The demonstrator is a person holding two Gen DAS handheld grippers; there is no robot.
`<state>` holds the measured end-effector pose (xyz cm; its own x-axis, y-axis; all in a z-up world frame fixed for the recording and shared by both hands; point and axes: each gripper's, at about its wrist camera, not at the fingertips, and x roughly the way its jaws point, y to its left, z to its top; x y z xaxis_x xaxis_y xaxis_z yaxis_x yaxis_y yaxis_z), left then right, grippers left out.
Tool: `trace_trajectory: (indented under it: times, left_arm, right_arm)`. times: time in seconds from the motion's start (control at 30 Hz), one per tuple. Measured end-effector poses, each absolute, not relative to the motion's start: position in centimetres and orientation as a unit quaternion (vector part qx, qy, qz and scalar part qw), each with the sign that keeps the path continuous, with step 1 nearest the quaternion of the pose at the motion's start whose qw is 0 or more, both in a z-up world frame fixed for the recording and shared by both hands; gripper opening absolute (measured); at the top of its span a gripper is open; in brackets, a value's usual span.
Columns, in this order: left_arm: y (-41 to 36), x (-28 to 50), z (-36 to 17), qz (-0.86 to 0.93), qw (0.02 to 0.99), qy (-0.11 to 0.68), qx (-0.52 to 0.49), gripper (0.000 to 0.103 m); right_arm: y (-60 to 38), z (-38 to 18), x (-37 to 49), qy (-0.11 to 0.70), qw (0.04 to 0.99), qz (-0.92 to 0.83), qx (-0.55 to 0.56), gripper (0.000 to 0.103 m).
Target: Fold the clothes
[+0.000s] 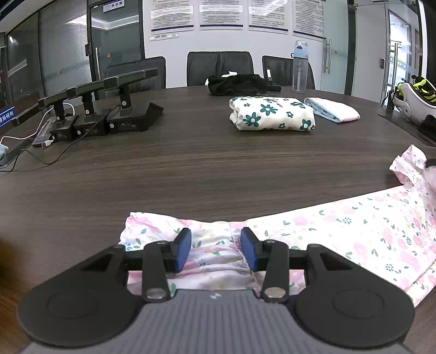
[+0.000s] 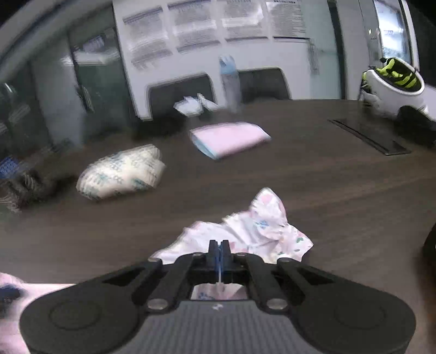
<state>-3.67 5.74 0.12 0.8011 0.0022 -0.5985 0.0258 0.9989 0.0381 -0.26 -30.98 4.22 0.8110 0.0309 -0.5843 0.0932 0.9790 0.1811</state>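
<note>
We see the left gripper (image 1: 215, 249) with jaws apart astride the bunched end of the pink garment (image 1: 354, 231), pads maybe touching; grip unclear. Right gripper (image 2: 219, 254) pinches its cloth (image 2: 261, 231). Floral bundle (image 1: 272, 113) at 1 o'clock. Wall posters (image 1: 220, 13) unreadable.

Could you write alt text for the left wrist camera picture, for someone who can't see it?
Seen from a handheld left gripper, its blue-padded fingers straddle bunched pink floral fabric on a dark wooden table. Farther back lie a folded teal-flowered cloth, a folded pink-and-blue cloth, a water bottle and black office chairs.
</note>
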Motion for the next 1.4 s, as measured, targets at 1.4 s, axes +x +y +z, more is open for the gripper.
trace_trajectory:
  times: [1.4]
  left_arm:
    - [12.1, -15.2, 1.2, 0.097, 0.916, 0.303, -0.246, 0.058]
  right_arm:
    - [1.8, 4.8, 4.1, 0.36, 0.728, 0.503, -0.295, 0.036]
